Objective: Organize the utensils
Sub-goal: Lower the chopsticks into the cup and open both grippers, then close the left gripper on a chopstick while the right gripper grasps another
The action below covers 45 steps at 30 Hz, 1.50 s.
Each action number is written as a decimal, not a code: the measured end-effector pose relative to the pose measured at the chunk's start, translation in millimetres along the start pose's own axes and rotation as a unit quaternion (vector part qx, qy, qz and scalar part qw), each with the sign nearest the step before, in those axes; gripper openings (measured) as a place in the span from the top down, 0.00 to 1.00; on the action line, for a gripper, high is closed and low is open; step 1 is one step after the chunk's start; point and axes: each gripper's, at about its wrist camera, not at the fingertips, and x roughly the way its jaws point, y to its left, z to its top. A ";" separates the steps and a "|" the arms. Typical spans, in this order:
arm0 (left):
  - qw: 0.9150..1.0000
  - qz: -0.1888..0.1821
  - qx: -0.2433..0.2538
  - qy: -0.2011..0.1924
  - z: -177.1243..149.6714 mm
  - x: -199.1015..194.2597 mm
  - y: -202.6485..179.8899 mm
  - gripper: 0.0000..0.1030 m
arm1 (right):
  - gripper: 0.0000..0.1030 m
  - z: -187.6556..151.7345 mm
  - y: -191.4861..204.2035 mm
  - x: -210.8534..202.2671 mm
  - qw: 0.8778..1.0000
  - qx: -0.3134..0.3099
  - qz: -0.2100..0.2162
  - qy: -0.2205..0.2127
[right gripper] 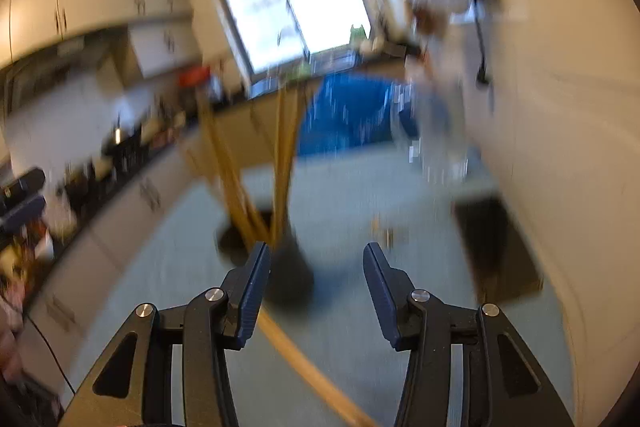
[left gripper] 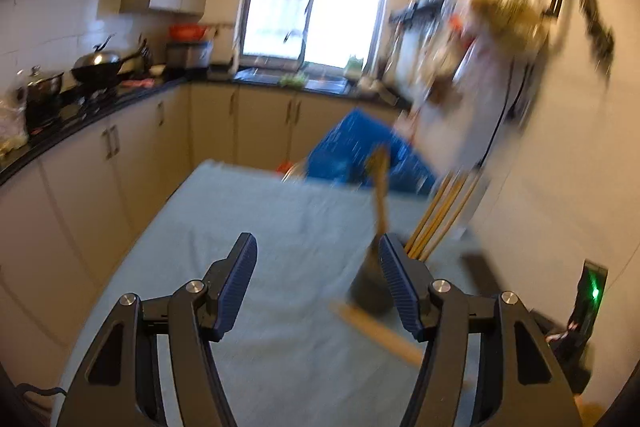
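With both the left hand-held gripper (left gripper: 318, 263) and the right hand-held gripper (right gripper: 316, 277) spread and empty, the wooden utensil (left gripper: 378, 331) lying flat on the worktop (left gripper: 248, 211) beside the dark holder (left gripper: 370, 287) looks light, stiff and smooth, best pinched mid-handle.

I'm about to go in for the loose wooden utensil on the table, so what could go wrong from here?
1. The dark holder stands right beside the loose wooden utensil; either open gripper, left or right, could bump and tip it.
2. The chopsticks lean outward from the holder, so a knock might spill them.
3. Both views are blurred, so aim may be off.
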 end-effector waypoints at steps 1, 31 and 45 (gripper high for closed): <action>1.000 0.010 0.002 0.010 -9.5 2.2 3.4 0.39 | 0.50 -10.6 0.0 8.1 1.000 -0.009 0.002 0.026; 0.988 0.072 -0.016 0.139 -97.1 42.6 62.1 0.39 | 0.79 -95.4 57.2 35.0 0.980 -0.105 0.003 0.168; 0.972 0.017 0.075 0.221 -130.8 98.6 -2.7 0.42 | 0.79 -92.6 63.9 37.6 0.980 -0.111 -0.010 0.164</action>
